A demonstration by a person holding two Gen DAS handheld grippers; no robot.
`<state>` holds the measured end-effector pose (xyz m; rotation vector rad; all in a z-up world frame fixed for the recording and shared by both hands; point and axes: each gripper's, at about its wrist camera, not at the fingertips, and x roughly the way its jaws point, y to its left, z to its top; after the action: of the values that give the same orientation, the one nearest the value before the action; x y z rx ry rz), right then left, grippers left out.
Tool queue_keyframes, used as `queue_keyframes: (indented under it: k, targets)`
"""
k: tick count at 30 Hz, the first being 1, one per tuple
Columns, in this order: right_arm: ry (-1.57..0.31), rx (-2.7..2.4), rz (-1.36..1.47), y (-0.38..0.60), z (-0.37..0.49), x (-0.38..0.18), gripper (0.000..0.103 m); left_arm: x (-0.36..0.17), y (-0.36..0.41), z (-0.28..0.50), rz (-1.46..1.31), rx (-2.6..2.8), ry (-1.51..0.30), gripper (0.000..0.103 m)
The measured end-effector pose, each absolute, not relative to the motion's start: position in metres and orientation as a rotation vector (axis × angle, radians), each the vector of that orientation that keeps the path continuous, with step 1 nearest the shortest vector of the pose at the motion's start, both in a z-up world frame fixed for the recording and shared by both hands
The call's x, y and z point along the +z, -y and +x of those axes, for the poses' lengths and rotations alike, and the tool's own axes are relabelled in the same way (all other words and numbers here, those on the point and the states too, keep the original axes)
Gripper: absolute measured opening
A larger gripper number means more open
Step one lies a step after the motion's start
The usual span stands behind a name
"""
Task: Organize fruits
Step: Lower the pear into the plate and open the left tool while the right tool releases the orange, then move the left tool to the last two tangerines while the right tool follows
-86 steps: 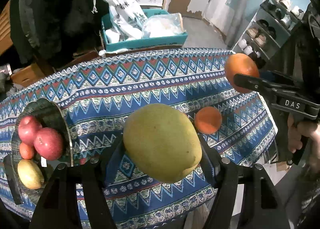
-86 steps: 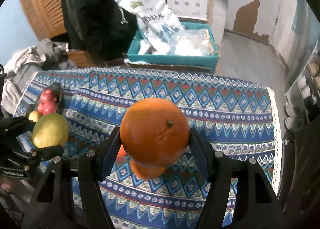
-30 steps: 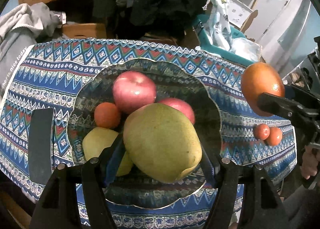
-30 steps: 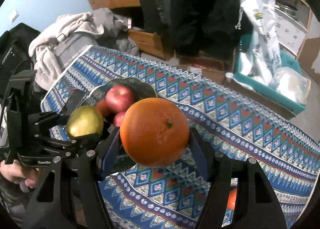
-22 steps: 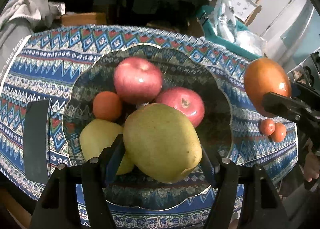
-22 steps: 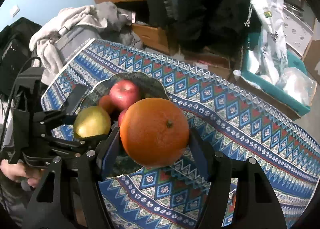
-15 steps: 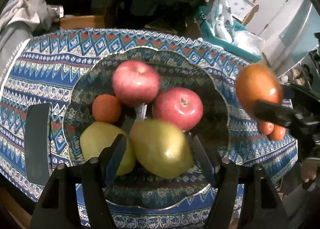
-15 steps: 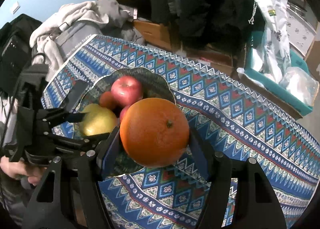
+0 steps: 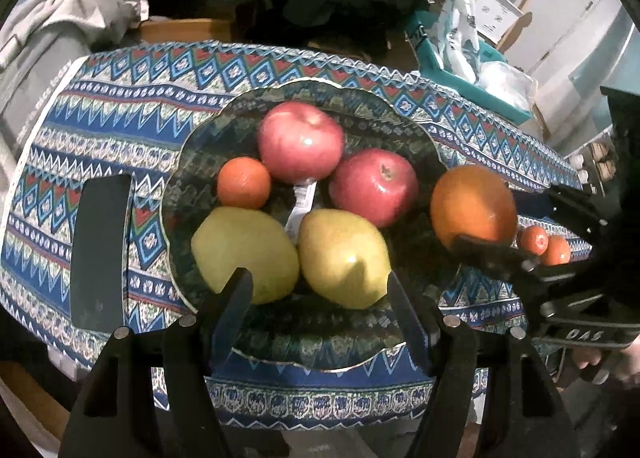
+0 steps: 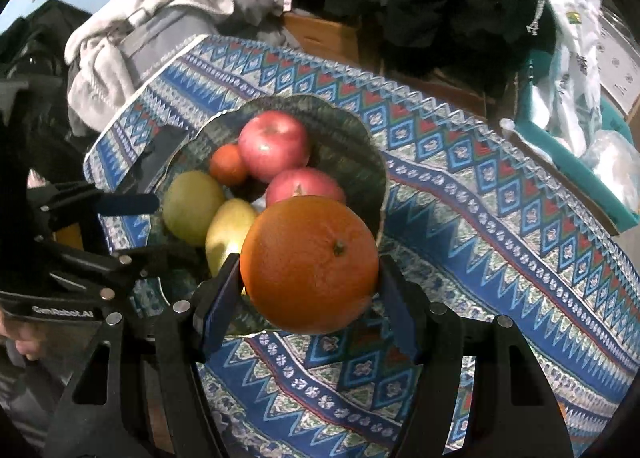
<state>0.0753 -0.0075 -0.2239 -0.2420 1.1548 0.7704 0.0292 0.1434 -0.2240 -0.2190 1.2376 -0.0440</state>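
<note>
A dark patterned glass plate (image 9: 208, 145) on the blue tablecloth holds two red apples (image 9: 300, 141), a small orange (image 9: 244, 182) and two yellow-green pears (image 9: 344, 258). My left gripper (image 9: 318, 298) is open and empty just above the plate's near side, behind the pears. My right gripper (image 10: 310, 290) is shut on a big orange (image 10: 310, 262) and holds it over the plate's right rim (image 10: 380, 177); that big orange also shows in the left wrist view (image 9: 474, 203).
Two small oranges (image 9: 546, 246) lie on the cloth right of the plate. A black flat object (image 9: 100, 250) lies left of the plate. A teal bin with bags (image 9: 472, 53) stands beyond the table; grey clothes (image 10: 160, 13) lie at the far left.
My left gripper has opened and let the pear go onto the plate, then drawn back a little. My right gripper has carried the big orange closer to the plate.
</note>
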Motion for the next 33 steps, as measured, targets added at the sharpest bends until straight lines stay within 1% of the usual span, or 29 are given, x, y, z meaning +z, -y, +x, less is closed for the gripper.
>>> queue_keyframes:
  k: [6, 10, 17, 26, 28, 30, 33]
  targets:
    - [-1.177, 0.787, -0.298, -0.008, 0.066, -0.241, 0.068, -0.227, -0.149, 0.023, -0.231, -0.033, -1.247, 0.072]
    - [-1.179, 0.795, -0.289, -0.011, 0.068, -0.242, 0.069, -0.226, -0.15, 0.021, -0.227, -0.031, -1.243, 0.072]
    - [-1.111, 0.781, -0.236, -0.002, 0.073, -0.213, 0.069, -0.222, -0.148, 0.02, -0.234, -0.038, -1.234, 0.072]
    - [-1.068, 0.711, -0.21, 0.023, 0.075, -0.188, 0.069, -0.203, -0.128, 0.022, -0.197, -0.074, -1.19, 0.072]
    - [-1.052, 0.69, -0.207, 0.031, 0.075, -0.182, 0.069, -0.199, -0.123, 0.023, -0.19, -0.082, -1.181, 0.074]
    - [-1.038, 0.67, -0.205, 0.039, 0.074, -0.176, 0.069, -0.194, -0.117, 0.023, -0.179, -0.088, -1.166, 0.078]
    - [-1.023, 0.646, -0.196, 0.052, 0.073, -0.169, 0.069, -0.185, -0.107, 0.023, -0.152, -0.101, -1.143, 0.078]
